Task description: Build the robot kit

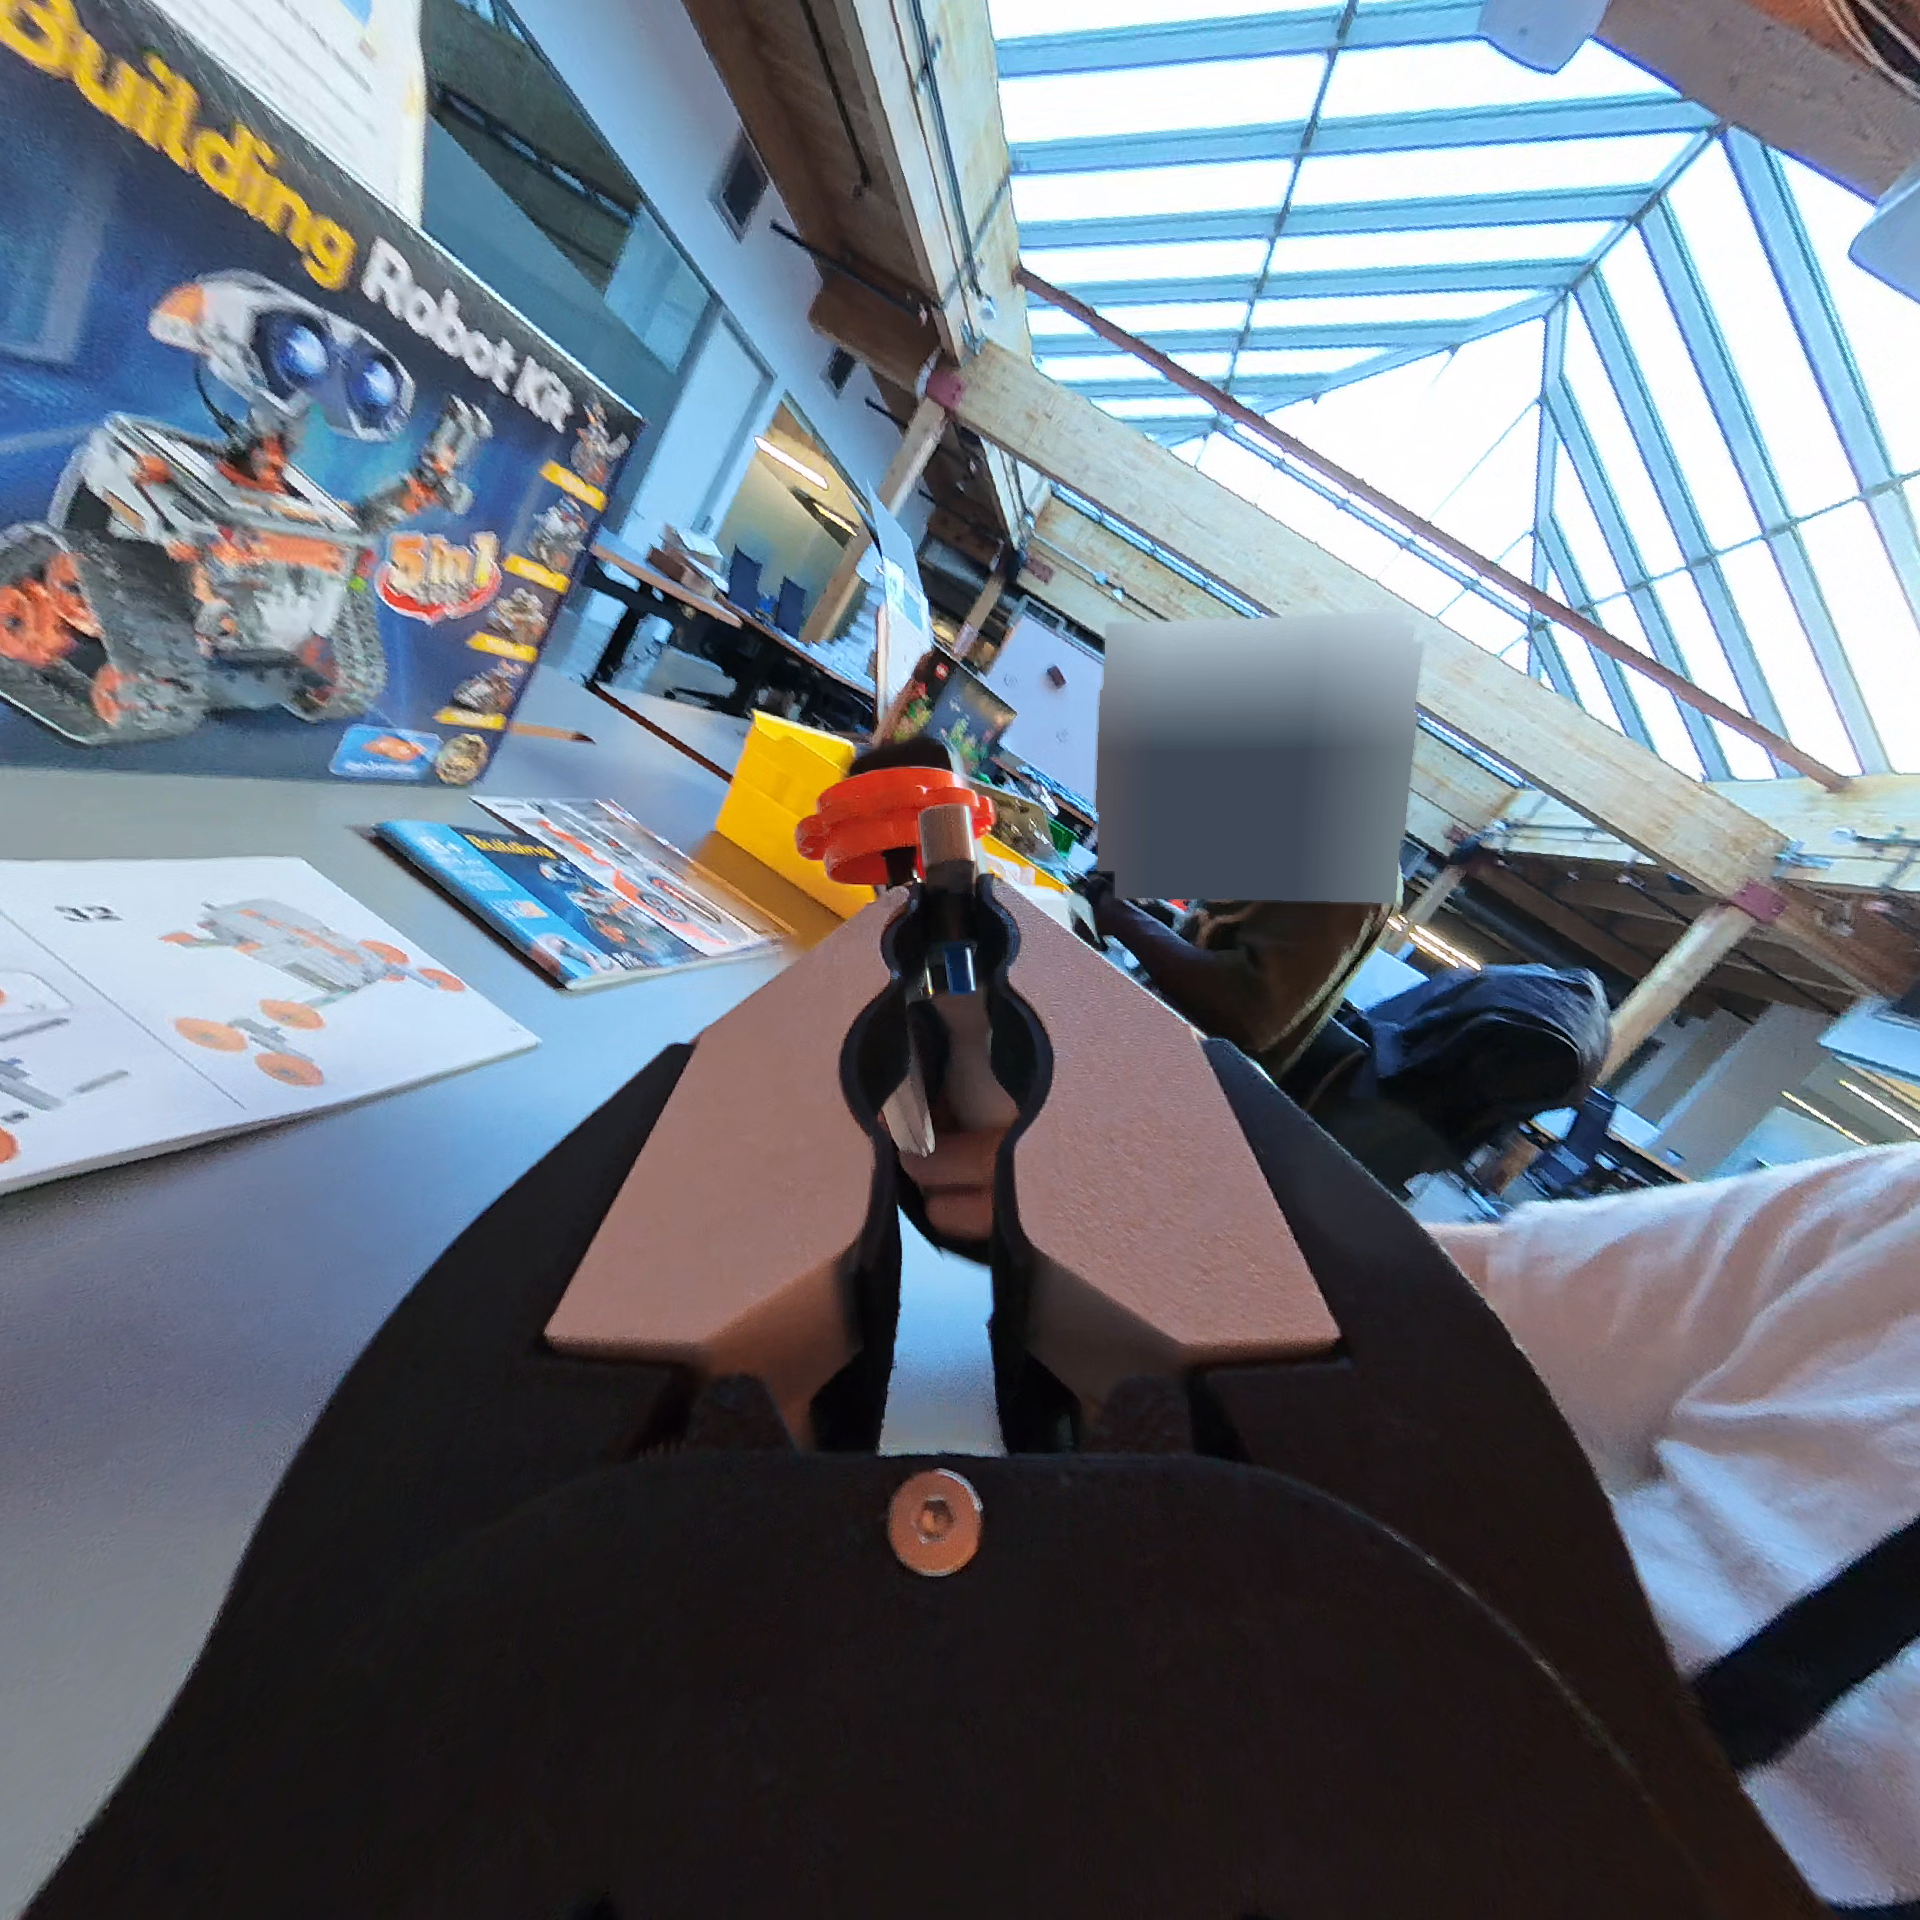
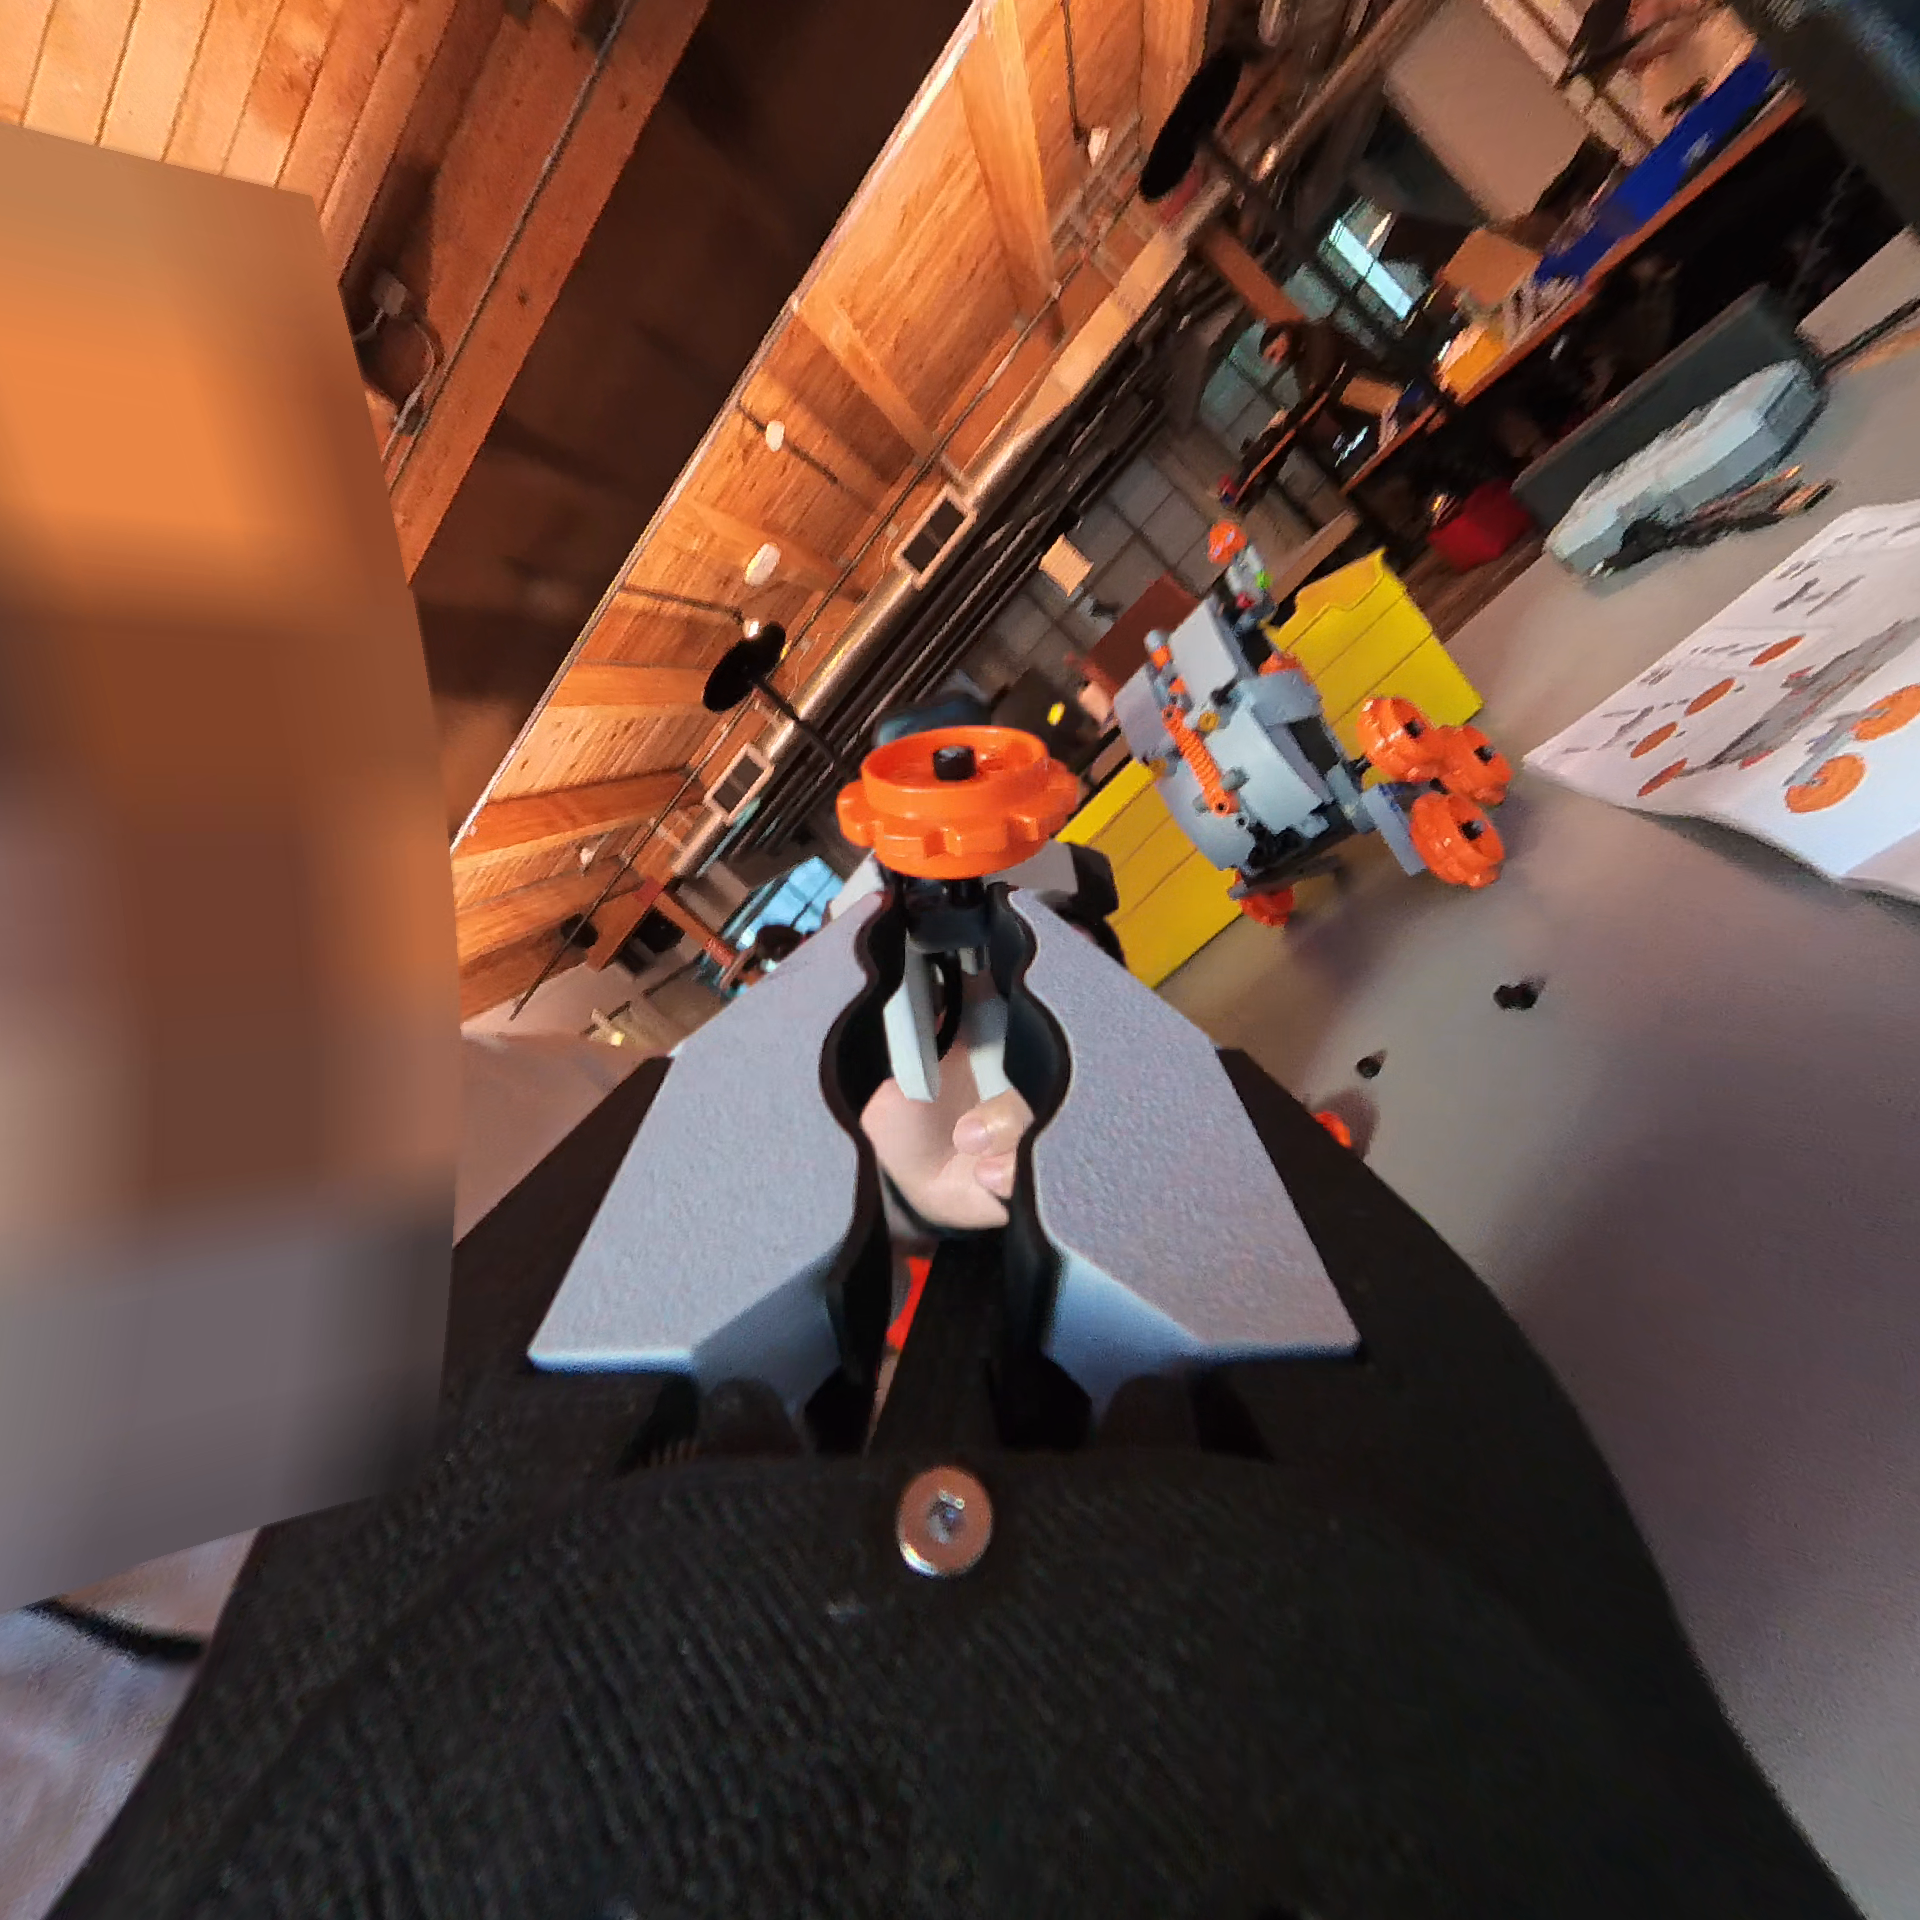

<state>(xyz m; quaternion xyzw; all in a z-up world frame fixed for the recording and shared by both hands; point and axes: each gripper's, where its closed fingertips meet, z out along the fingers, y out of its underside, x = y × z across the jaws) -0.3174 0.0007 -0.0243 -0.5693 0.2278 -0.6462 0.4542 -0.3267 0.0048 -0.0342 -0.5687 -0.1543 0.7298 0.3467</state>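
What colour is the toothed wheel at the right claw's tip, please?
Orange wheel with a black centre pin, clearest in the right wrist view.

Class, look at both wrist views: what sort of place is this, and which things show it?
Probably a shared workshop or makerspace: timber ceiling beams, rows of work tables, yellow parts bins, a construction-kit box and a half-built toy robot.

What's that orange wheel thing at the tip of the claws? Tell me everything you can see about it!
The orange wheel looks like shiny plastic, round with a bumpy, toothed rim and a black peg in its middle. The left view shows it as stacked orange discs beside a small grey stub. It is held up in the air above the grey table, on a dark stem with grey pieces. Both the right claw and the left claw are shut on it.
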